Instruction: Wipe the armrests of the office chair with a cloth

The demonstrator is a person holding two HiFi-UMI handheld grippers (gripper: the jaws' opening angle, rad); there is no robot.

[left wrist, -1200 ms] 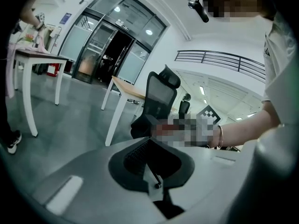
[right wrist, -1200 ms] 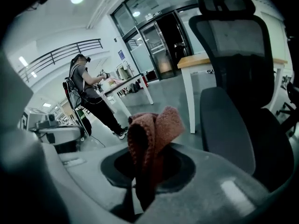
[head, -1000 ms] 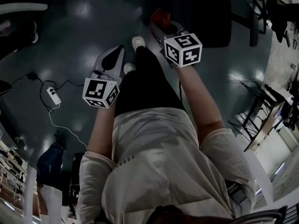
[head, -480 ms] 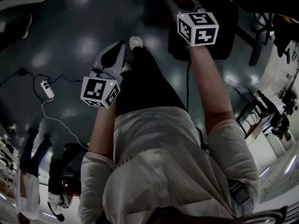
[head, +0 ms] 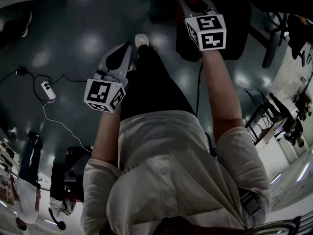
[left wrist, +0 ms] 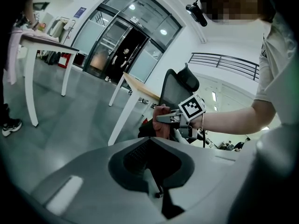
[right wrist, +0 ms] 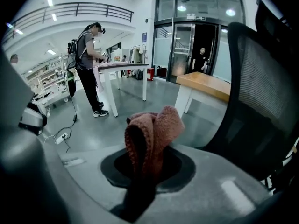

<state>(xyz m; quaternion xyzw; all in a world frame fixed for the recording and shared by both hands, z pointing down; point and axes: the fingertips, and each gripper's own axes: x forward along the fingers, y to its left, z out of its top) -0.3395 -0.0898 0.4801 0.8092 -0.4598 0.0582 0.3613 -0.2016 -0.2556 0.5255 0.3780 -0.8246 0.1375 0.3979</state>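
We pinched the cloth (right wrist: 152,129) in the fingers of the right gripper (head: 195,1) near the chair (right wrist: 261,92), ready to wipe, while the fingers of the left gripper (head: 124,53) were together, empty.

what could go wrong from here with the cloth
1. The cloth sits bunched and folded in the right gripper; it may slip out, or touch the office chair with only a small patch.
2. The power strip and its cable lie on the floor to the person's left: a possible trip.
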